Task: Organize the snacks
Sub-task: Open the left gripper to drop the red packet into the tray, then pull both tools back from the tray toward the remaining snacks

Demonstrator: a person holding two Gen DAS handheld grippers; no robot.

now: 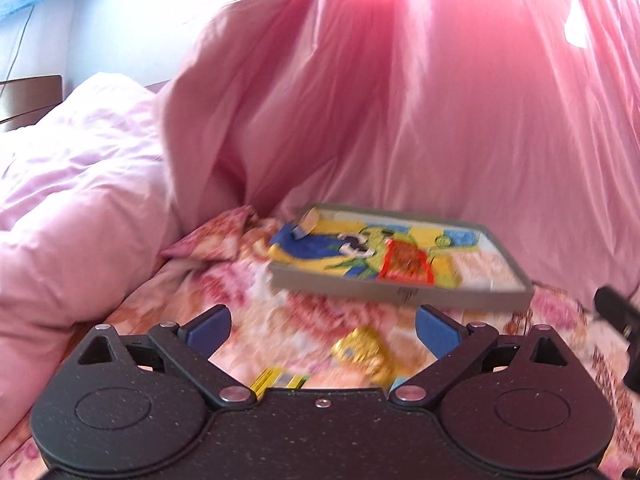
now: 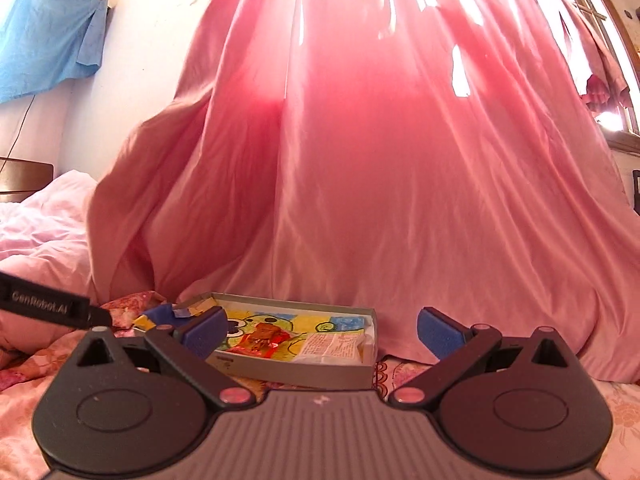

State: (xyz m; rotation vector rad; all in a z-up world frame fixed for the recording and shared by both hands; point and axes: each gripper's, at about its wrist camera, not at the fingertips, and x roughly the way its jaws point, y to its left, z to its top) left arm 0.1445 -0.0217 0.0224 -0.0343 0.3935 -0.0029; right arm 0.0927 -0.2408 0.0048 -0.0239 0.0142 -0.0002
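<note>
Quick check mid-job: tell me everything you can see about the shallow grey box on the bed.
The grey box is a shallow, open-topped rectangular tray, cardboard by its look, with low grey walls and a pale inside. It lies flat on the floral bedspread, close before the pink curtain. Inside lie a large yellow-and-blue cartoon packet, a red-orange wrapper on top of it, and a white printed packet at the right end. A small label marks its front wall. Neither gripper touches it.
</note>
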